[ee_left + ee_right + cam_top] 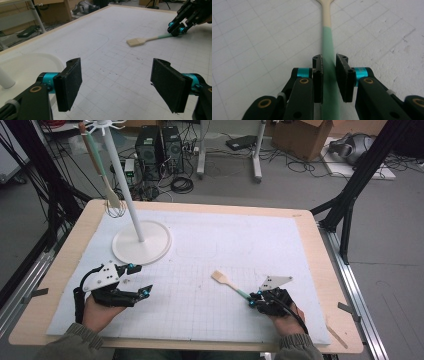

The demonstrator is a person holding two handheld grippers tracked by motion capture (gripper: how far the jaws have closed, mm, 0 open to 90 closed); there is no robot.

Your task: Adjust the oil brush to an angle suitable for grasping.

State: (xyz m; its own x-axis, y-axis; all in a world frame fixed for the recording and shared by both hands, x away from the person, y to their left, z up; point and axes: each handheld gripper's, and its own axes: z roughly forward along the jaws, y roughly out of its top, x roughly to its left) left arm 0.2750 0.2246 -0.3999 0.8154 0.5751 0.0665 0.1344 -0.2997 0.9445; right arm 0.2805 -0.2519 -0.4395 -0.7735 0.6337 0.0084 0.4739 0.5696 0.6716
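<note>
**Item: wooden spatula, green handle.** Lies flat on the gridded white mat. Its long axis runs straight out from the right gripper: the green handle end sits between that gripper's jaws, and the pale flat blade points away from it, up and to the left in the high view. In the right gripper view the handle passes up the middle between the two pads, which stand close on either side of it; whether they already press on it cannot be told for certain, though the gap looks all but gone. Judged: a grasp on the handle in progress, the lift not yet made.

**Item: left gripper.** Jaws standing wide apart, nothing between them. The spatula lies well off to its far side, blade end towards it, handle away; the right gripper is by far the nearer tool.

**Item: white utensil stand.** Round base on the mat, just ahead of the left gripper and well apart from the right one; tall post rising from it.

**Contents of stand:** a second long utensil with a green handle and what looks like a wire whisk, hanging from hooks at the top. Judged: the spatula would have to travel leftward and up, handle uppermost.
</note>
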